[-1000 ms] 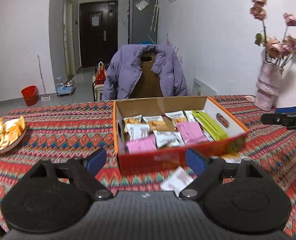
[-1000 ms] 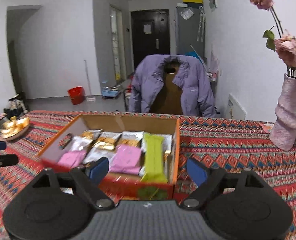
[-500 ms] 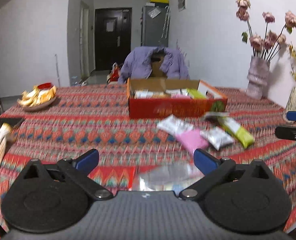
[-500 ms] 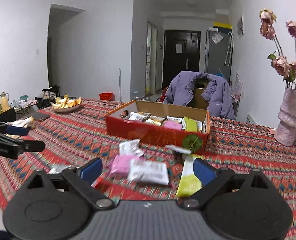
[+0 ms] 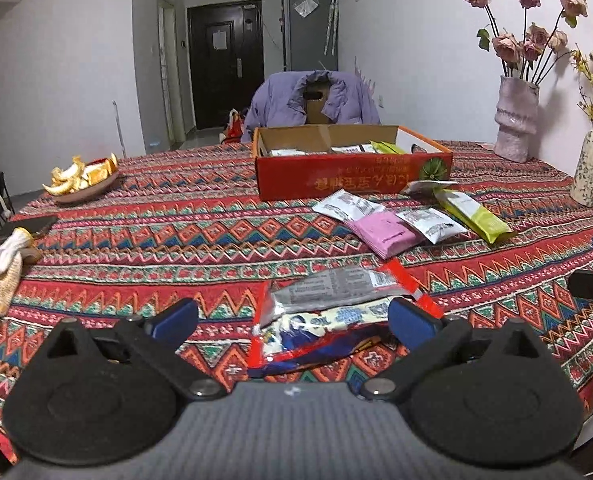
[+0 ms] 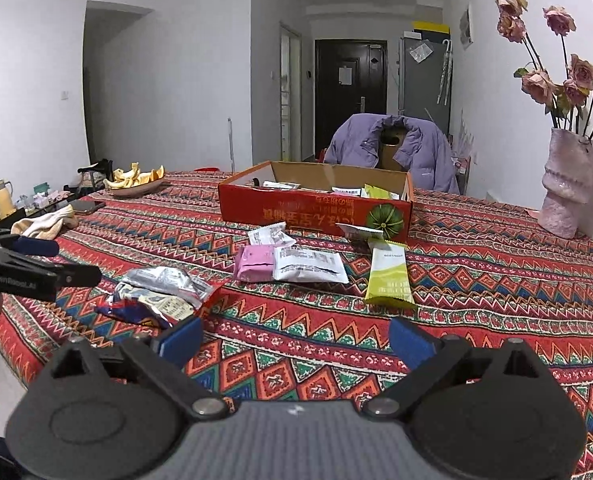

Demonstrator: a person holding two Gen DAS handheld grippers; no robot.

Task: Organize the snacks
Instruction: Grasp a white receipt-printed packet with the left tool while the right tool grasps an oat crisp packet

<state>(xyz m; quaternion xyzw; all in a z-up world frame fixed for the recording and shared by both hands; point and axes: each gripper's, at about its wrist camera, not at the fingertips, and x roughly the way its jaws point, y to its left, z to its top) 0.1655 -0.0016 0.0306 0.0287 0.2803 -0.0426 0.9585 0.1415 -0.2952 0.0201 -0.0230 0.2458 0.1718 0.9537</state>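
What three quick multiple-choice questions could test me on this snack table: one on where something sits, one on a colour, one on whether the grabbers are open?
1. Where does the red-and-silver snack bag lie?
A. inside the cardboard box
B. on the tablecloth before the left gripper
C. in the bowl of orange peels

2. What colour is the long snack bar?
A. blue
B. black
C. yellow-green

3. How do both grippers stand?
A. open, holding nothing
B. shut on a packet
C. shut, empty

Answers: 1 B, it rests between the left gripper fingers' reach, outside the cardboard box. 2 C, its wrapper is yellow-green. 3 A, the left and the right gripper show wide gaps.
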